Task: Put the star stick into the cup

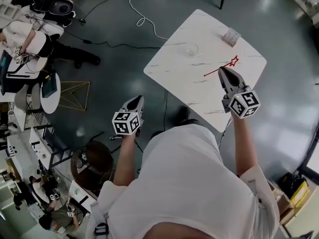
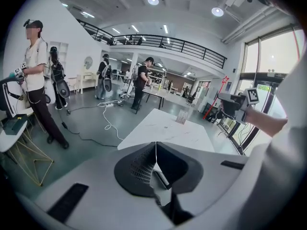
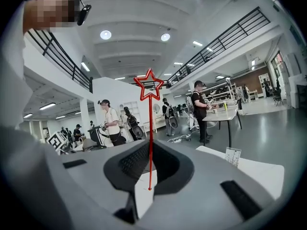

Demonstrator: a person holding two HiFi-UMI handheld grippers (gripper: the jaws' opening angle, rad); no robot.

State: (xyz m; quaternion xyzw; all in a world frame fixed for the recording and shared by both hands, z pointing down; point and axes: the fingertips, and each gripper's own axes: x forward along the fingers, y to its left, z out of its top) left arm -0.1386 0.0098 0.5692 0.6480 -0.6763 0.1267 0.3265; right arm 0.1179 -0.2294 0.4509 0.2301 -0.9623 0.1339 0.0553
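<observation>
A thin red star stick [image 1: 219, 68] with an outlined star at its far end is held over the white marble table [image 1: 174, 71]. My right gripper [image 1: 222, 70] is shut on it, above the table's right part. In the right gripper view the star stick [image 3: 149, 128] rises straight up from between the closed jaws of that gripper [image 3: 149, 178]. A clear cup [image 1: 191, 49] stands on the table, further away and to the left of the stick. My left gripper [image 1: 138, 99] hangs off the table's left edge above the floor; in the left gripper view its [image 2: 155, 151] jaws are closed on nothing.
A small card stand [image 1: 231, 36] sits near the table's far corner. A white cable [image 1: 142, 20] snakes over the dark floor beyond the table. A round side table [image 1: 50, 92], a yellow wire frame [image 1: 75, 94] and several people stand to the left.
</observation>
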